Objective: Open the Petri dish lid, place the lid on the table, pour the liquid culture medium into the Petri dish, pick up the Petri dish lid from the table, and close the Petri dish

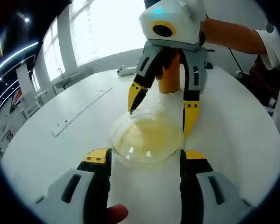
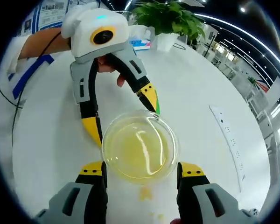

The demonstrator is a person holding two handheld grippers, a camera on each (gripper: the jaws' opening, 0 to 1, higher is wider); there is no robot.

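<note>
A clear Petri dish (image 1: 147, 137) (image 2: 140, 149) holding pale yellow liquid rests on the white table (image 1: 233, 135) (image 2: 200, 93) between my two grippers, which face each other. My left gripper (image 1: 147, 155) (image 2: 128, 127) has its yellow-tipped jaws against the dish's sides. From the opposite side my right gripper (image 2: 142, 168) (image 1: 159, 122) brackets the dish's upper rim, and looks shut on the clear lid that sits on top. Glare makes lid and dish hard to separate. An amber bottle (image 1: 169, 79) stands behind the right gripper.
A small yellow splash (image 2: 144, 192) lies on the table beside the dish. A white power strip (image 1: 81, 112) (image 2: 228, 135) runs along the table. A potted plant (image 2: 168, 18) stands at the far end. A person's arm (image 1: 233, 35) (image 2: 37, 46) reaches in behind each gripper.
</note>
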